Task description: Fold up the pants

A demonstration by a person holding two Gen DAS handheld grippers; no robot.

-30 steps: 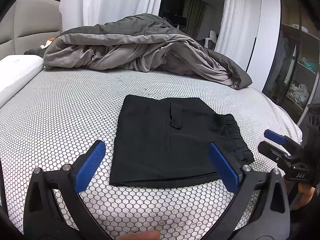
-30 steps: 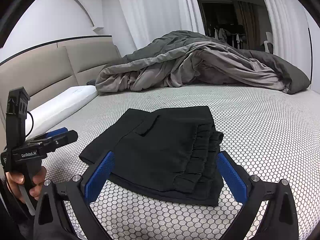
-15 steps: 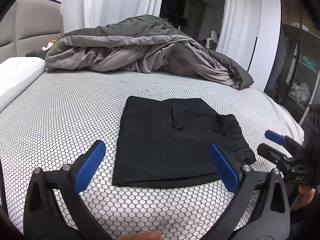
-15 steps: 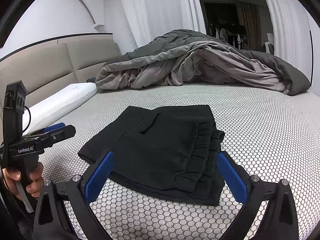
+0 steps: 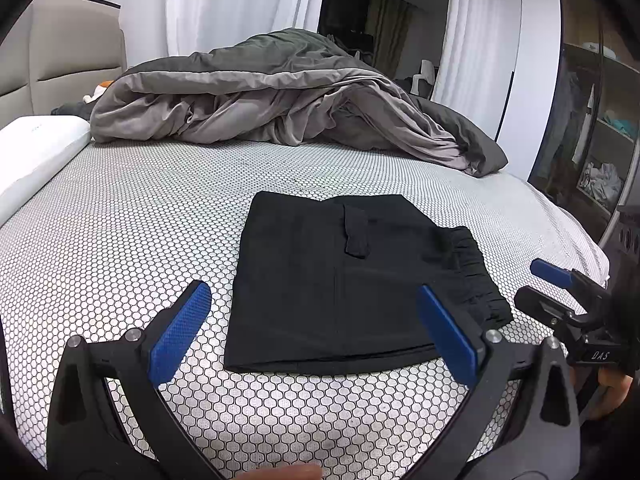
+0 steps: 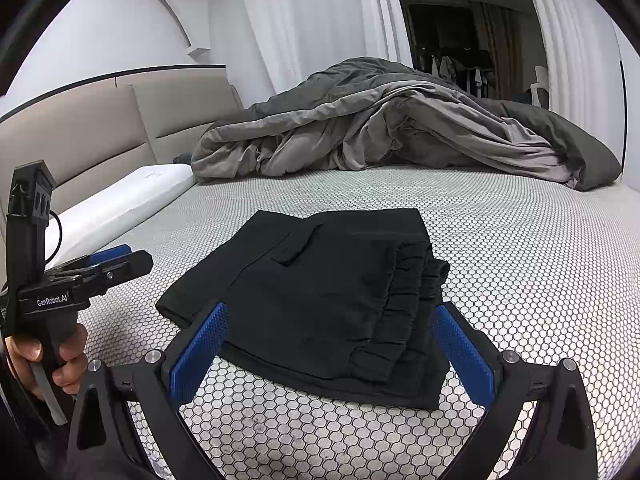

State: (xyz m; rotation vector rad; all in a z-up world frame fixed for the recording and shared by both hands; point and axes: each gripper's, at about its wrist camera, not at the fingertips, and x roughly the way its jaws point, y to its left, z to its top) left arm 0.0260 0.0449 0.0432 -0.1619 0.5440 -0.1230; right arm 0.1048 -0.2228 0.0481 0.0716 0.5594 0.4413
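The black pants point(image 5: 344, 280) lie folded into a compact rectangle on the honeycomb-patterned bed, pocket flap up and elastic waistband at the right; they also show in the right wrist view point(image 6: 320, 296). My left gripper point(image 5: 316, 332) is open and empty, held just short of the near edge of the pants. My right gripper point(image 6: 332, 352) is open and empty, with its jaws either side of the near corner and above it. Each gripper appears in the other's view: the right one point(image 5: 560, 292) at the far right, the left one point(image 6: 104, 264) at the far left.
A rumpled grey duvet point(image 5: 280, 104) is heaped across the far side of the bed. A white pillow point(image 5: 36, 156) lies at the left by the beige headboard point(image 6: 100, 132). An open wardrobe point(image 5: 600, 140) stands to the right, past the bed edge.
Both grippers have drawn slightly back and tilted a little; the pants lie unchanged. Both stay open.
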